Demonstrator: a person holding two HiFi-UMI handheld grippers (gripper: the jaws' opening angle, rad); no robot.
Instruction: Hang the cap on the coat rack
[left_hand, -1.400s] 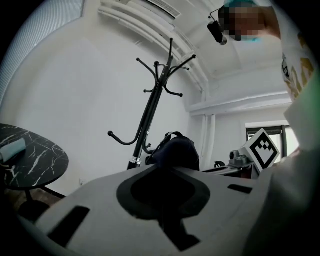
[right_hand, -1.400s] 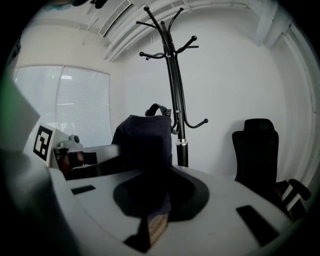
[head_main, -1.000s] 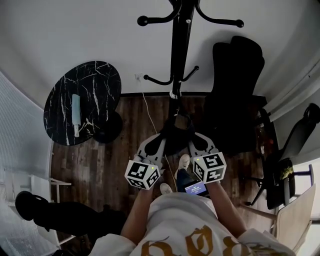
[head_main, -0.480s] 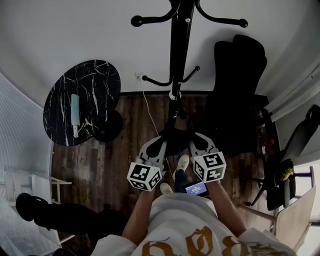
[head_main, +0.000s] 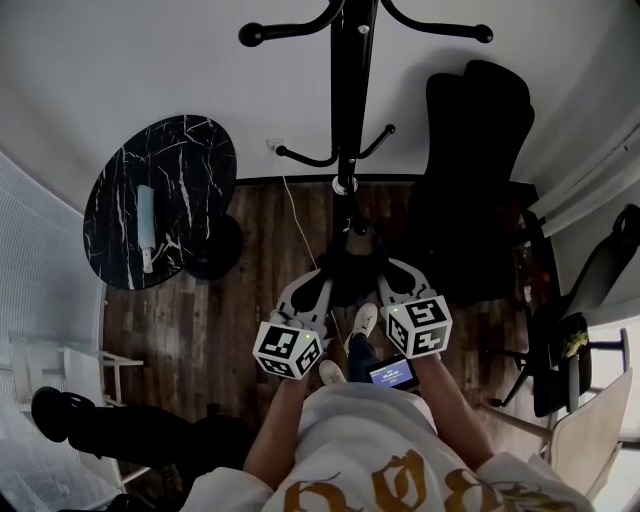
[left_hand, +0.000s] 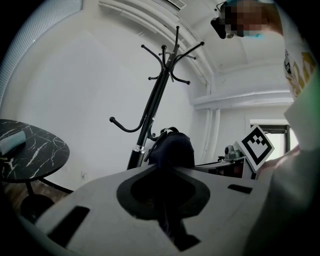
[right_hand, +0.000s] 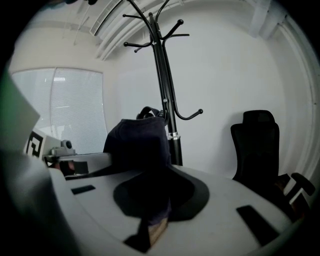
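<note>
The left hand-held gripper and the right hand-held gripper both pinch the dark cap. Its long axis runs near-to-far, strap end toward the coat rack.

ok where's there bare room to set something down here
The marble table is bare right of the pale bar. The wood floor between table and coat rack is bare, save a white cable. Crowded: the black chairs right of the rack, the held cap before it.
</note>
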